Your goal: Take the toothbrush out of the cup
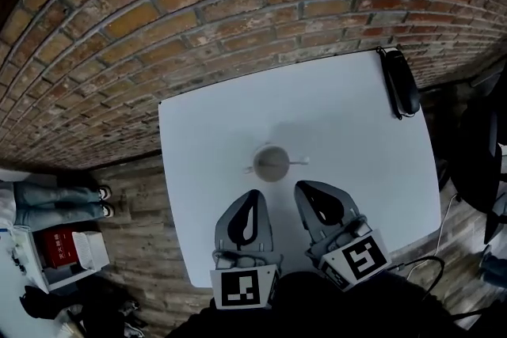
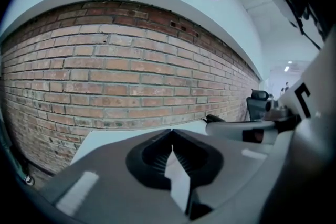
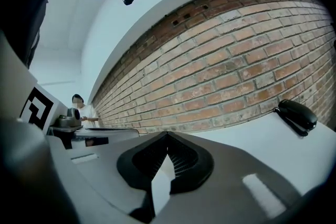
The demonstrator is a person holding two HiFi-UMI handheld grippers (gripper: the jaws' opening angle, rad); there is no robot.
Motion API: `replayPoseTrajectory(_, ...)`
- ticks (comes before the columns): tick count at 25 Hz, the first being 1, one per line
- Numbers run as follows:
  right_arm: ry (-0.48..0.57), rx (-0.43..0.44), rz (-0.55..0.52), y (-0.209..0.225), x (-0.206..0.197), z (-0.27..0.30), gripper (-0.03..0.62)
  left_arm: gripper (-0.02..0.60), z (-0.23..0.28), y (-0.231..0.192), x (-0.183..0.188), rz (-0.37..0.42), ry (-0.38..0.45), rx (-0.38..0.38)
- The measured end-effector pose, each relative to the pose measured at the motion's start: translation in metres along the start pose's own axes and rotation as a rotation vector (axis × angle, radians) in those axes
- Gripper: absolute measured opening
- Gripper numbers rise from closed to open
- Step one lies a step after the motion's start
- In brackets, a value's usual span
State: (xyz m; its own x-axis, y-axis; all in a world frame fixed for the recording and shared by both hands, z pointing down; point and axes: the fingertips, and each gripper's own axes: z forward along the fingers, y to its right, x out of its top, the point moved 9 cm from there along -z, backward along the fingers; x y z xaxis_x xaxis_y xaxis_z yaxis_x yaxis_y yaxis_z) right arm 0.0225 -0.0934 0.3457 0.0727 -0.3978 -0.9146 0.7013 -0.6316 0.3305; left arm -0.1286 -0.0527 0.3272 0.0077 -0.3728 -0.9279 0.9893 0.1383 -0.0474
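Note:
A grey cup [image 1: 271, 163] stands near the middle of the white table [image 1: 206, 138]. A pale toothbrush [image 1: 299, 162] lies across it, its ends sticking out past the rim on both sides. My left gripper [image 1: 253, 194] is just short of the cup on the near side, jaws shut and empty. My right gripper [image 1: 300, 187] is beside it, a little to the cup's right, also shut and empty. In the left gripper view the jaw tips [image 2: 171, 131] meet. The same holds in the right gripper view [image 3: 167, 134]. Neither gripper view shows the cup.
A black stapler-like object [image 1: 400, 81] [image 3: 297, 115] lies at the table's far right corner. A brick wall [image 1: 198, 12] runs behind the table. A person's legs [image 1: 47, 206] and a red box [image 1: 59, 245] are on the floor at left. A black chair [image 1: 483, 154] stands at right.

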Motion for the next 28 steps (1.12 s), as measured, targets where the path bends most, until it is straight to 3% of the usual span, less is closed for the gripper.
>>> replayPoseTrajectory(8,-0.036,-0.027,0.049,0.012,-0.017,0.008,0.002,0.008,0.015,-0.001,-0.006,-0.001,-0.039,-0.037)
replayPoseTrajectory(15,-0.096,-0.027,0.101,0.025,-0.032,0.024,0.122,0.008,0.033,-0.001,-0.012,-0.019,-0.09,-0.059)
replayPoseTrajectory(28,-0.116,-0.056,0.119,0.043,-0.037,0.055,0.128,0.008,0.056,-0.02,-0.027,-0.063,-0.163,-0.022)
